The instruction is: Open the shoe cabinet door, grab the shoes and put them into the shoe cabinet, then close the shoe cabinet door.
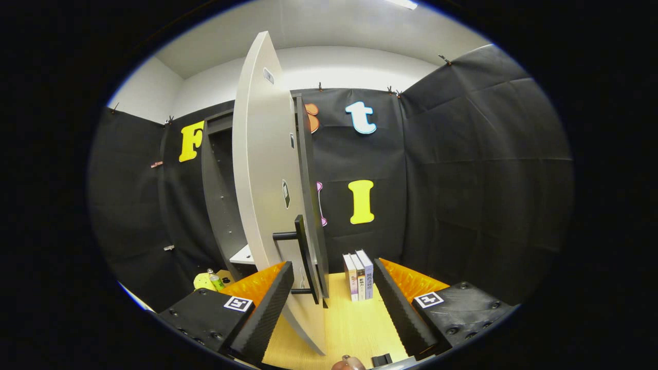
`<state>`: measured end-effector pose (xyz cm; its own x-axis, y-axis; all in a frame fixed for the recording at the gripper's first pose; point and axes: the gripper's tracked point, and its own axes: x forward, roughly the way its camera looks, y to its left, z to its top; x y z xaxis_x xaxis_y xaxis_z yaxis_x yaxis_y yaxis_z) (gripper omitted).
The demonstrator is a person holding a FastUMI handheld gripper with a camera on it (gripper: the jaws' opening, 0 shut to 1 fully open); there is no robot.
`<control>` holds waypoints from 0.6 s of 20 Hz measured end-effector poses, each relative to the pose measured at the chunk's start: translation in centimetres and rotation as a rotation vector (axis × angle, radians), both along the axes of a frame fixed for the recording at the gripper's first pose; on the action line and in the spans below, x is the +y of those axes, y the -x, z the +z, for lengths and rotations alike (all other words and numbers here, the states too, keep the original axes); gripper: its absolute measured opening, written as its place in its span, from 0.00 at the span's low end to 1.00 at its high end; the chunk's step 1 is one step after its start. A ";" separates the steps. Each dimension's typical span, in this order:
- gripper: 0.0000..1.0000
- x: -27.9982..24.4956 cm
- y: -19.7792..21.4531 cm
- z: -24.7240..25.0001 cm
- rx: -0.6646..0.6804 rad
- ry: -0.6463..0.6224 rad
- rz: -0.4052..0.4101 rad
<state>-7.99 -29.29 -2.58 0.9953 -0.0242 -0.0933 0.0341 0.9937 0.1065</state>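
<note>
Pale grey laminate: the shoe cabinet door (pixel 262 169) stood swung out edge-on toward you, well open, its lower corner reaching down between the fingers of your gripper (pixel 334 303). Dark bar: the door handle (pixel 302 254), fixed upright on the door's face by two short posts, sat just ahead of the left finger's tip and nearer that finger than the right one. Your gripper's fingers were spread wide apart, pressing on nothing; whether the left finger brushed the door's face could not be told. Dark carcass: the shoe cabinet (pixel 221 190) stood behind the door, against the black cloth wall, its inside in shadow with a pale shelf (pixel 244 255) showing low down. Light wood: the table top (pixel 354 329) ran under and between your fingers. Paper, three items: upright books (pixel 359 275) stood together on the table top beyond the fingers, close to the right one and just beside the door's edge. Yellow-green, small: a rounded object and a bottle (pixel 216 281) stood beyond the left finger, near the cabinet's foot; what they were exactly could not be told.
</note>
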 end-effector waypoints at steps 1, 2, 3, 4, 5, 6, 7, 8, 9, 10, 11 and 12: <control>0.98 0.3 -0.1 -0.3 0.003 -0.002 0.013; 0.98 0.5 -0.3 -0.4 0.002 0.003 0.016; 0.98 0.6 -0.5 -0.6 -0.003 0.009 0.015; 0.98 0.9 -0.4 -0.5 -0.007 0.014 0.015; 0.97 1.2 -0.3 -0.5 -0.011 0.020 0.015; 0.97 1.3 -0.4 -0.5 -0.016 0.023 0.011; 0.97 1.5 -0.3 -0.5 -0.013 0.022 0.007; 0.97 1.9 -0.2 -0.5 -0.014 0.015 0.005; 0.97 2.3 -0.1 -0.5 -0.012 0.009 0.004; 0.97 2.8 0.0 -0.7 -0.011 0.003 0.004; 0.97 3.2 -0.1 -0.7 -0.011 0.000 0.005; 0.97 3.9 -0.4 -0.9 -0.011 -0.001 0.009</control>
